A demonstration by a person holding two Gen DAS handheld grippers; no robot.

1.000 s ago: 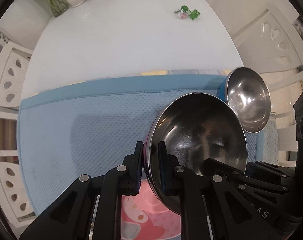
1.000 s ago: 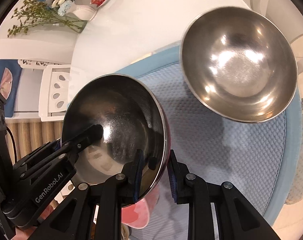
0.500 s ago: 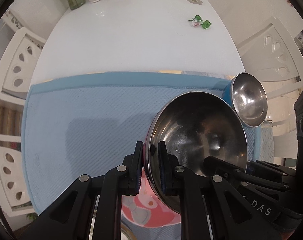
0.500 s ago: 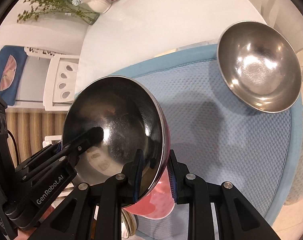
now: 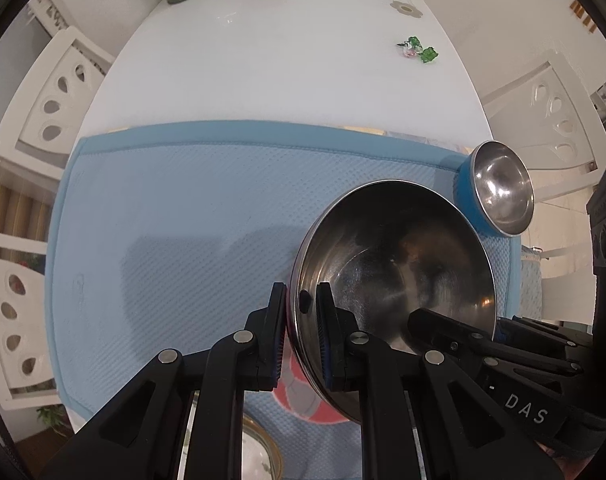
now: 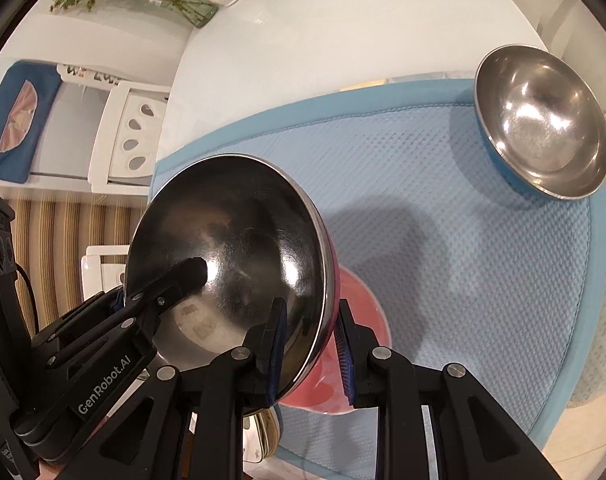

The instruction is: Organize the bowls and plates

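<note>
White surface (image 5: 271,60) under blue mat (image 5: 175,208). Left hand-held gripper (image 5: 301,332) and right hand-held gripper (image 6: 307,344) both clamped on steel bowl (image 5: 395,264) rim. Blue-sided bowl (image 6: 543,140) at mat corner; pink plate (image 6: 363,312) clearer in right view.

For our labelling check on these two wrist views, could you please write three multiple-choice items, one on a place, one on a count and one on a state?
1. Where does the blue bowl stand?
A. on the mat's far right corner
B. on the bare white table
C. on a chair

2. How many steel-lined bowls are in view?
A. one
B. two
C. four

3. How is the red bowl held?
A. flat on the mat, untouched
B. by the left gripper alone
C. by both, the left gripper and the right gripper, on opposite sides of its rim

Key: 1 A, it sits at the mat's corner; 2 B, only the blue and the red one show; 3 C, each view shows pads clamping the rim.
</note>
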